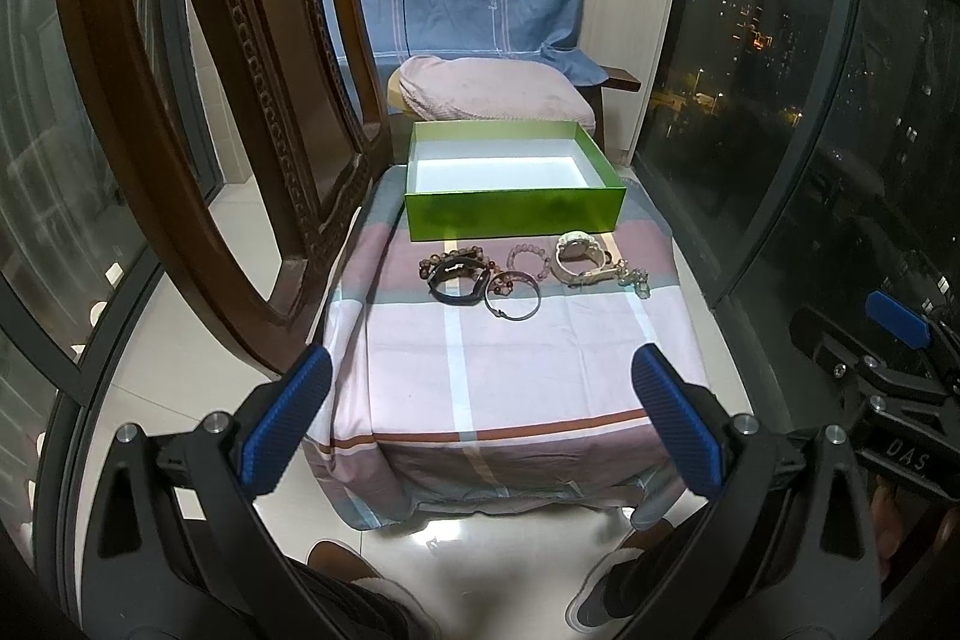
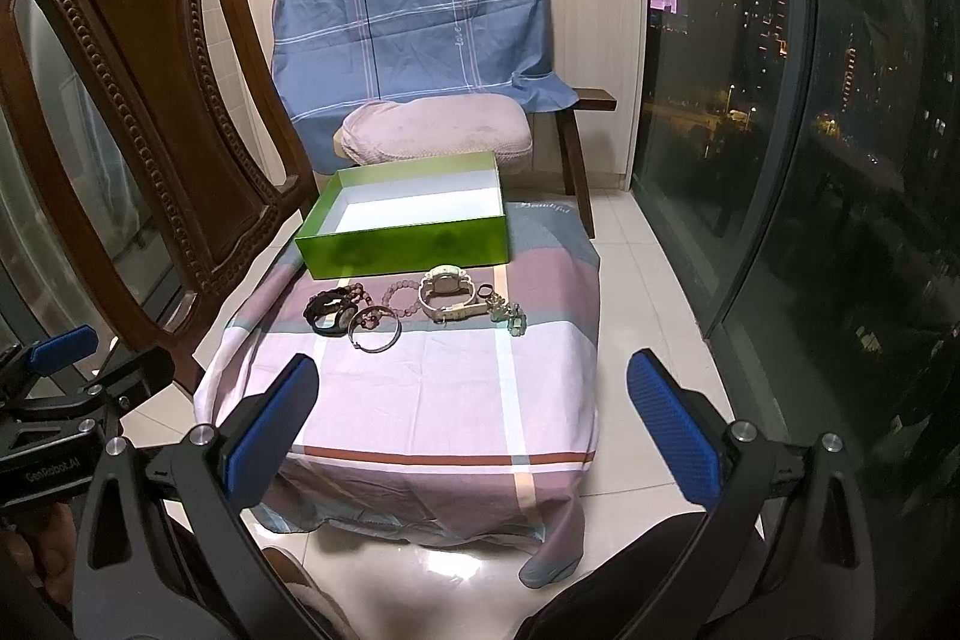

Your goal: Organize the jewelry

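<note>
Jewelry [image 2: 414, 307] before green box [image 2: 408, 244], "Beautiful" on cloth [image 2: 543, 207], left gripper [image 1: 480, 421] and right gripper [image 2: 474, 424] spread wide

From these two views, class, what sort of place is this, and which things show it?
Probably a glazed balcony of a high-rise flat at night: the tall windows show city lights below, with a tiled floor and carved wooden chair.
</note>
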`<state>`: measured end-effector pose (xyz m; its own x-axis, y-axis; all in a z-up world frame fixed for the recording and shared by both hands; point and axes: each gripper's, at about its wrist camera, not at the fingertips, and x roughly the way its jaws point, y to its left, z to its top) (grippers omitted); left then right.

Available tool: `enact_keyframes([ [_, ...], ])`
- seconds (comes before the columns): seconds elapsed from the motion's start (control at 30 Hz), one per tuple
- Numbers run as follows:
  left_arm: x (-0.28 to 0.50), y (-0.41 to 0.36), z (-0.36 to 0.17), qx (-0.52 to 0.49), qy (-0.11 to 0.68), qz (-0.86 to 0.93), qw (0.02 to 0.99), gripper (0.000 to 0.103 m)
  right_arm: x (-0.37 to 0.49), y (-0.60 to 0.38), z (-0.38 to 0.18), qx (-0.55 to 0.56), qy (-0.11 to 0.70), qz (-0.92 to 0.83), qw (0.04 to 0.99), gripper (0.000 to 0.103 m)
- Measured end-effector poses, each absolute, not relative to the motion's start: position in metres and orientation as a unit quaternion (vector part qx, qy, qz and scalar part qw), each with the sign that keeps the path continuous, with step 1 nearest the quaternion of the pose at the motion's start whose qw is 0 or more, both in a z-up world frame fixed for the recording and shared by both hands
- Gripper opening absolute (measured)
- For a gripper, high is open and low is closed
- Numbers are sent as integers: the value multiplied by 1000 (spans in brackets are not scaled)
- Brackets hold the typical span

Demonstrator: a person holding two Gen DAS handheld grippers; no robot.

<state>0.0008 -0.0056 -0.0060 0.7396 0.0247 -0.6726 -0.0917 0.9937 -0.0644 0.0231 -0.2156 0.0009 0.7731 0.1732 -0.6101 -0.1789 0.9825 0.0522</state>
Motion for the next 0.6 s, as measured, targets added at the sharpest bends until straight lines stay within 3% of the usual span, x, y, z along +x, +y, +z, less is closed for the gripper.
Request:
enact_keyframes([
  [0.6,21,-4,-23,-48,384,26,922,99,44,-224,-24,20,348,101,932,100],
])
